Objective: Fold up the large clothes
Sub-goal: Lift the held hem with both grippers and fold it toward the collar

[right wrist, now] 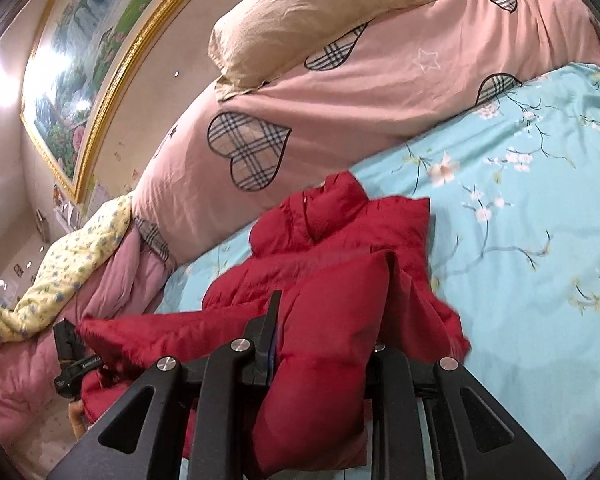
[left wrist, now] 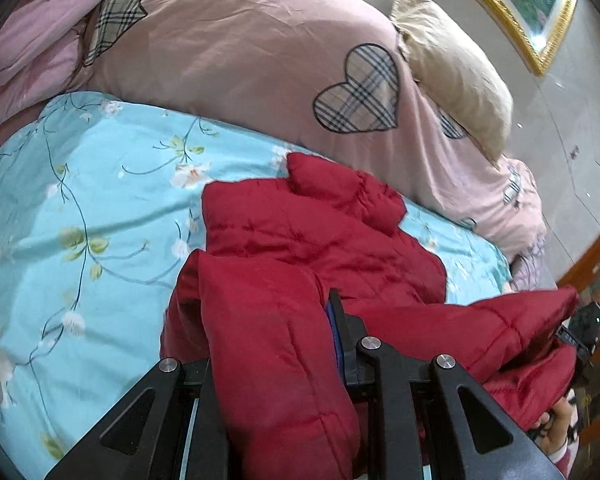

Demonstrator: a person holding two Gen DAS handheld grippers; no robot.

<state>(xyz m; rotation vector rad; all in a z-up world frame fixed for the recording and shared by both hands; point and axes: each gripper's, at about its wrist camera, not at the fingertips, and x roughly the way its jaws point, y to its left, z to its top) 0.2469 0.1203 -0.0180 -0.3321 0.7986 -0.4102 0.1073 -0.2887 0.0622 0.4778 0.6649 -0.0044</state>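
A red padded jacket [left wrist: 320, 232] lies on the light blue floral sheet [left wrist: 80, 200], collar toward the pink duvet. My left gripper [left wrist: 272, 332] is shut on a thick fold of the jacket's near edge and lifts it. My right gripper [right wrist: 328, 324] is shut on another fold of the same jacket [right wrist: 340, 240], also raised off the sheet [right wrist: 520, 240]. The right gripper shows at the right edge of the left wrist view [left wrist: 572, 336]; the left gripper shows at the lower left of the right wrist view [right wrist: 70, 356]. The fingertips are buried in fabric.
A pink duvet with plaid hearts [left wrist: 260, 60] is heaped along the far side of the bed, with a beige pillow [left wrist: 452, 68] on it. A yellow flowered quilt [right wrist: 60, 272] lies at one end. A gold-framed picture [right wrist: 80, 60] hangs on the wall.
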